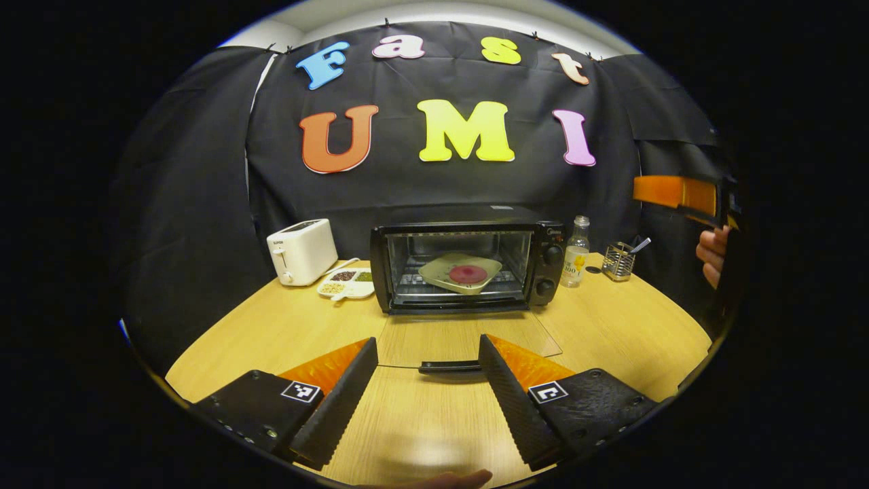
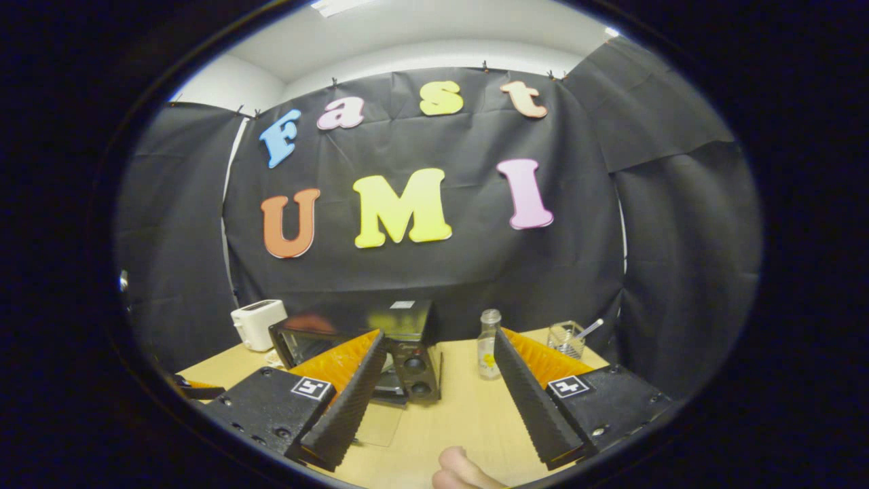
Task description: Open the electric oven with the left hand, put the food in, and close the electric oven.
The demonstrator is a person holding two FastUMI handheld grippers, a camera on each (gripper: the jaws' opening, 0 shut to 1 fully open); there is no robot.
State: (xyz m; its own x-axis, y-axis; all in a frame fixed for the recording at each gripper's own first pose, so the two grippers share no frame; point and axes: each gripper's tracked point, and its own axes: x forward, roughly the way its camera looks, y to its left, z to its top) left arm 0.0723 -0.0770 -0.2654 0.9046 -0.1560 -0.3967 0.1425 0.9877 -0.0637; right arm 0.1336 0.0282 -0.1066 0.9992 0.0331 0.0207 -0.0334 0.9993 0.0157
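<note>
Table (image 1: 611,326), toaster (image 1: 301,251), bottle (image 1: 576,252) flanking oven (image 1: 468,266)

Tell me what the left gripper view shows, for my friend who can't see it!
A black oven sits on a wooden table with its glass door folded down flat, and a plate with a round red food rests on the rack inside. The left gripper is open in front of the door handle. A white toaster stands left of the oven, a bottle right.

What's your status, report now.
Left claw open, at door handle. Right claw open, empty. Oven door down, plate of food inside. Nothing blocking.
</note>
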